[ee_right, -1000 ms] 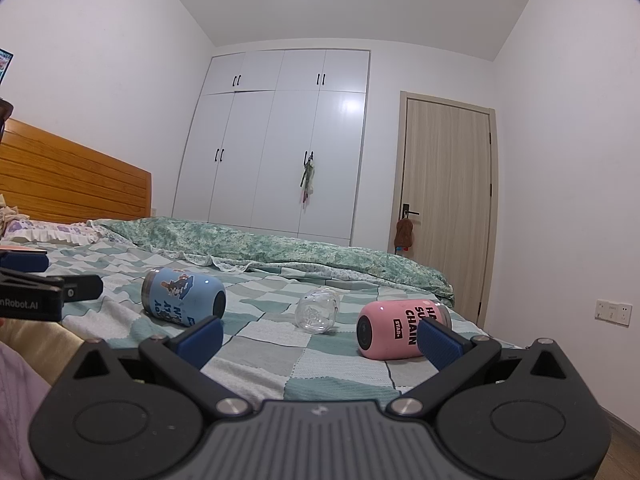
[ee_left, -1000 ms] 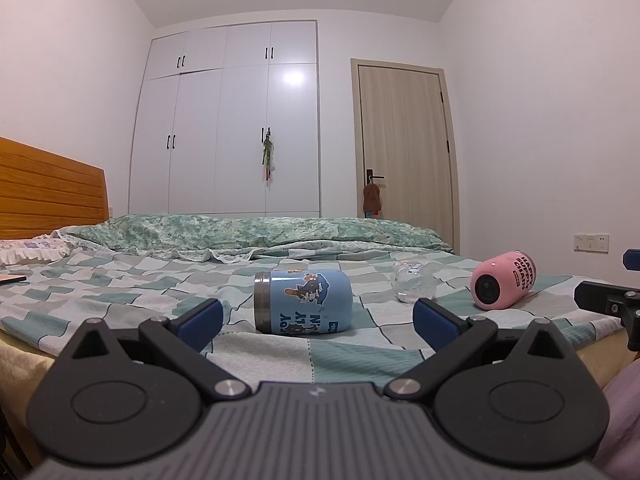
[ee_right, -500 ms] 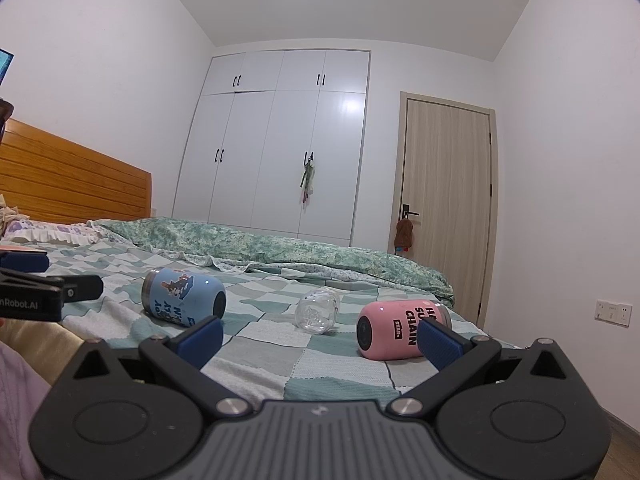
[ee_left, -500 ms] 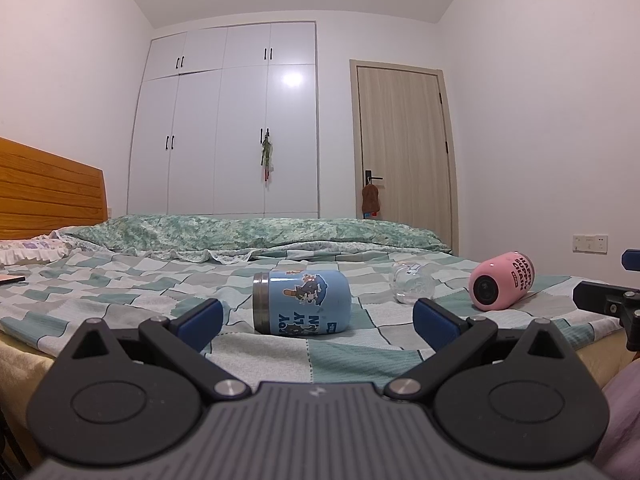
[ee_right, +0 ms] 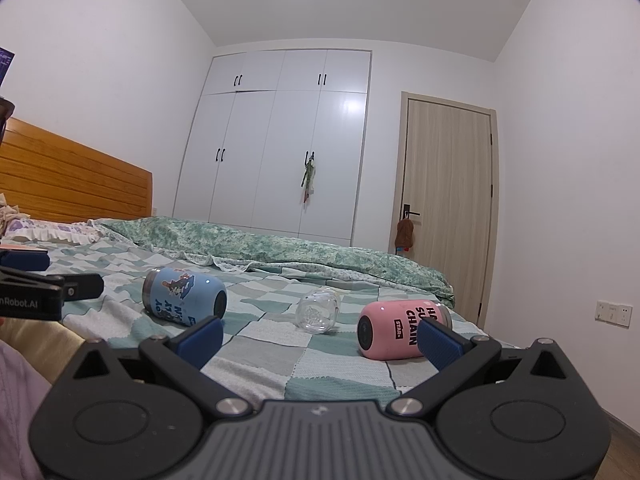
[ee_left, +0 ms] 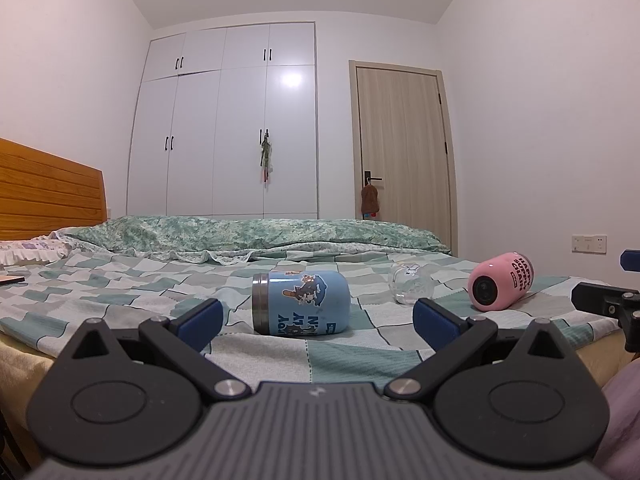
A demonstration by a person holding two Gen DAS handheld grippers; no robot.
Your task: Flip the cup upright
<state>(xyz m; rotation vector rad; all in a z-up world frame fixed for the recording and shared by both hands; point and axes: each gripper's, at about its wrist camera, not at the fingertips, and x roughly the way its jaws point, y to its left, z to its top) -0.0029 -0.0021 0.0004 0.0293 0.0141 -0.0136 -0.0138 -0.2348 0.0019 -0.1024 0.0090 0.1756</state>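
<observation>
Since nothing is gripped yet, here is how things stand from the near bed edge outward:

Left gripper (ee_left: 316,316): spread wide and empty, low at the bed's edge, aimed square at the blue cup.

Right gripper (ee_right: 318,336): equally wide, empty, the pink cup just beyond its right finger.

Blue cup (ee_left: 301,303): on its side on the checked bedspread (ee_left: 120,292), steel rim to the left. I'd close across the middle of the barrel, lift a touch, then swing the rim up.

Pink cup (ee_right: 400,334): also lying down, base toward the right camera.

Clear glass (ee_right: 318,310): tipped over between the two cups, a little farther back.

Caution: the mattress is soft, so I'd seat the base flat before letting go.

Far side: crumpled green quilt (ee_left: 248,234), then wardrobe (ee_left: 228,120) and door (ee_left: 404,152).
</observation>
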